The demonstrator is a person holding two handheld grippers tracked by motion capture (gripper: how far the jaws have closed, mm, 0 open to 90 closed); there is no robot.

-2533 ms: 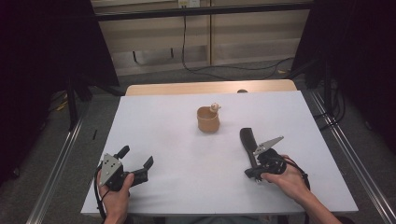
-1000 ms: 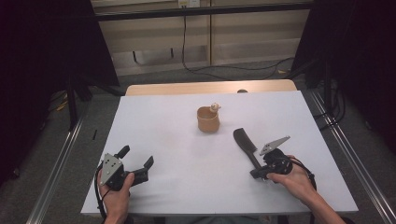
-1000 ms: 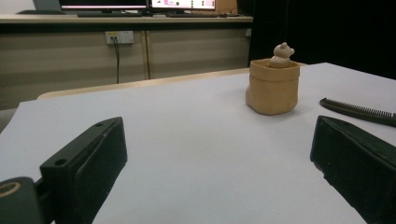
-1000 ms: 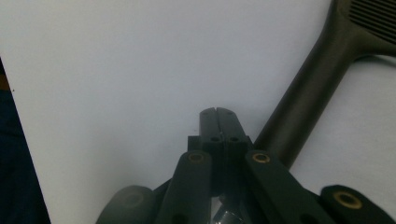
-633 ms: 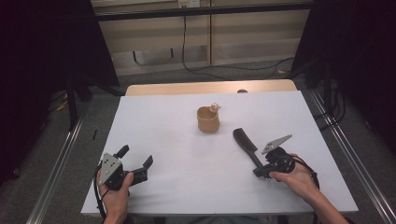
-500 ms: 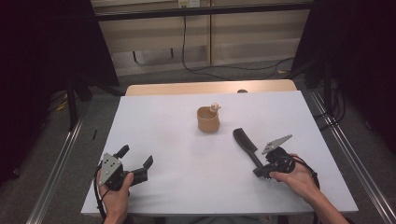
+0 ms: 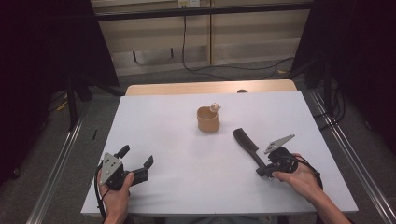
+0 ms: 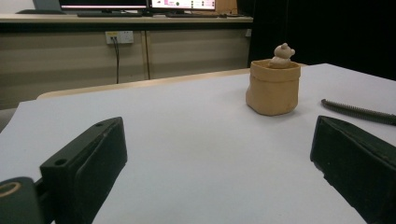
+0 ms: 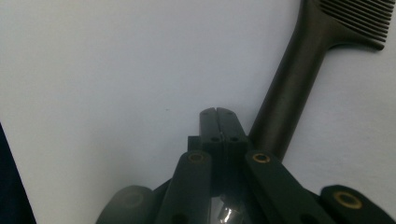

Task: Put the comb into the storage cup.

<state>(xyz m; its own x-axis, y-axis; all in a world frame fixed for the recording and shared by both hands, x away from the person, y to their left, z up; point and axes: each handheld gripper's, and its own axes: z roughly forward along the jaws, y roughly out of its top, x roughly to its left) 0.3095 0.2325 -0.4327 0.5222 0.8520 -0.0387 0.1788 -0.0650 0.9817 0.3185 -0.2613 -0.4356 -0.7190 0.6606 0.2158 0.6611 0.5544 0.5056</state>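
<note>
A black comb (image 7: pixel 246 142) lies flat on the white table (image 7: pixel 177 140), right of centre, its toothed head pointing up-left. My right gripper (image 7: pixel 261 172) is shut with nothing between its jaws; its tips rest on the table at the comb's handle end. In the right gripper view the comb handle (image 9: pixel 285 98) runs along the right side of the gripper (image 9: pixel 218 114), touching or almost touching it. My left gripper (image 7: pixel 137 156) rests at the front left, open and empty; its spread gripper (image 8: pixel 217 133) faces a tan pot (image 8: pixel 273 88).
The tan pot (image 7: pixel 208 120) stands mid-table with a small pale figurine (image 7: pixel 215 107) on its rim. Beyond the far table edge run a wall, a cable and desks with monitors (image 8: pixel 140 4). Metal rails (image 7: pixel 341 140) flank the table.
Since the oldest frame the comb's head has swung left and the right hand has shifted slightly right. In the last second nothing has visibly moved.
</note>
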